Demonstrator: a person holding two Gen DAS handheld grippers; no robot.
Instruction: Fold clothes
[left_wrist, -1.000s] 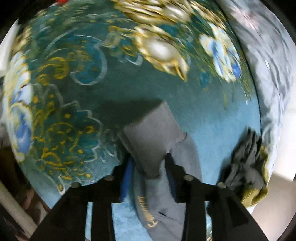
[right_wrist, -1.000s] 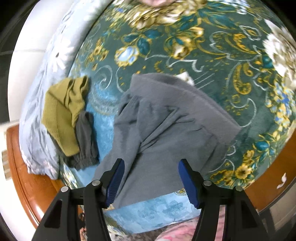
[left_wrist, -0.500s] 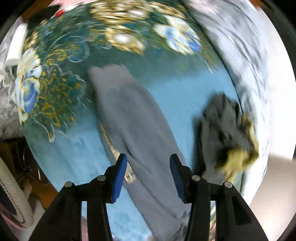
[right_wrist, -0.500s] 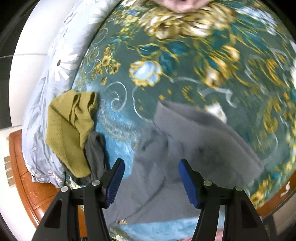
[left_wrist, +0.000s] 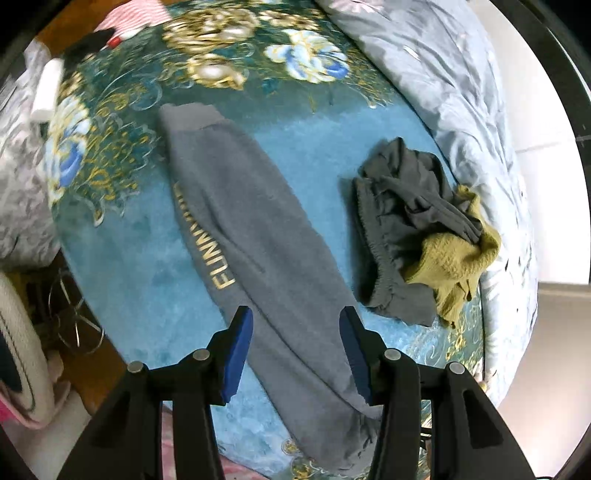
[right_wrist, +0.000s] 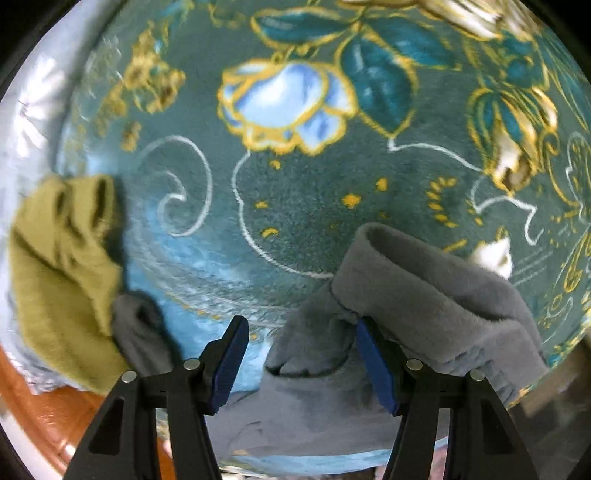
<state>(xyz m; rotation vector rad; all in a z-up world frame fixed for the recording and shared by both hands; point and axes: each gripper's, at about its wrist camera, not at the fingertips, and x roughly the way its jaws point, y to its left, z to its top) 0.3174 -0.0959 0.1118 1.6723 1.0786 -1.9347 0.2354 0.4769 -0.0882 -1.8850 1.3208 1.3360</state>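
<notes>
The grey sweatpants lie stretched out along the blue floral blanket on the bed, folded lengthwise into one long strip with gold lettering running down one edge. The far end, near the darker teal flowers, is plain to see; the near end runs under the left tool and bunches at the blanket's edge, where its shape is hard to read.

The left tool hangs above the strip with its blue-padded jaws spread wide, nothing between them. The right tool is also wide open and grips nothing; a thick folded end of the grey fabric rises just in front of its right-hand finger, and I cannot tell whether the pad touches the cloth. That view is smeared, so the blanket's pattern blurs at the edges.

Beside the sweatpants, apart from them, sits a crumpled dark grey garment with an olive knit piece tangled into it; which lies over which is unclear. Behind them a pale grey quilt is heaped, cut off by the lens rim.
</notes>
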